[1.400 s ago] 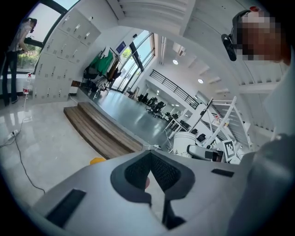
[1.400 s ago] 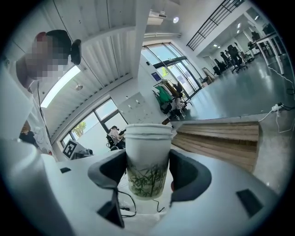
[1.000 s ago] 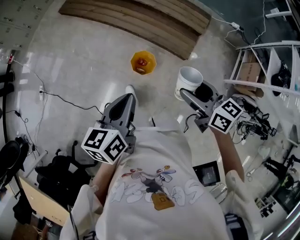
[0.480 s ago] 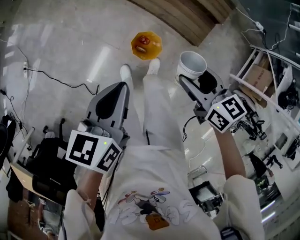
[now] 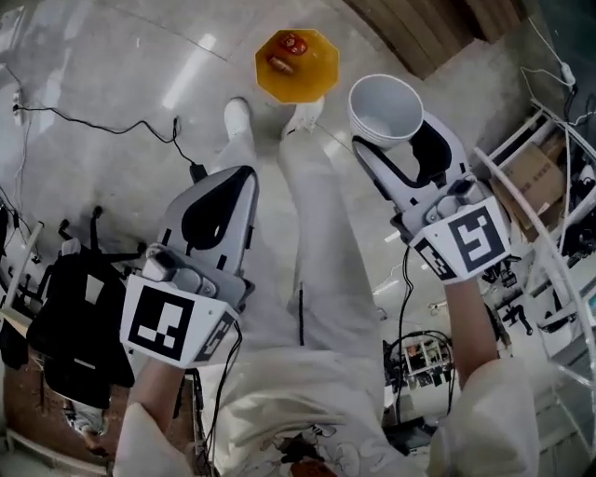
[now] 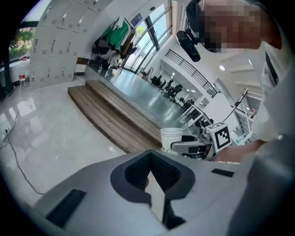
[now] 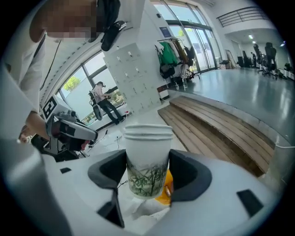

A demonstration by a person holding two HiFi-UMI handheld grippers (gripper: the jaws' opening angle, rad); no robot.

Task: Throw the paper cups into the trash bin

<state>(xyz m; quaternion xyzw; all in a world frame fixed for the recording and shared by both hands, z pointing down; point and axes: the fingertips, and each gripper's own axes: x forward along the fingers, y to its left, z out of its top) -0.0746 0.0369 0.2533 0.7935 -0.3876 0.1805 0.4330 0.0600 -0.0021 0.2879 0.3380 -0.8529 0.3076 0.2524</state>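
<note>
Two stacked white paper cups (image 5: pixel 385 110) with a green bamboo print (image 7: pixel 147 159) sit upright between the jaws of my right gripper (image 5: pixel 399 142), which is shut on them (image 7: pixel 147 171). The orange trash bin (image 5: pixel 296 65) stands on the floor just ahead and left of the cups, with a few small items inside; it shows below the cups (image 7: pixel 165 191) in the right gripper view. My left gripper (image 5: pixel 240 182) is held lower left, jaws shut and empty (image 6: pixel 150 154). The left gripper view also catches the cups (image 6: pixel 171 137).
The person's legs and white shoes (image 5: pixel 237 116) stand right before the bin. Wooden steps (image 5: pixel 438 28) run behind it. A black cable (image 5: pixel 93 130) crosses the floor at left, a black chair (image 5: pixel 74 307) stands beside me, and white shelving (image 5: pixel 549 168) is at right.
The view has closed in on the orange bin, which is larger now. My right gripper has carried the cups forward to just right of the bin. The left gripper stays shut.
</note>
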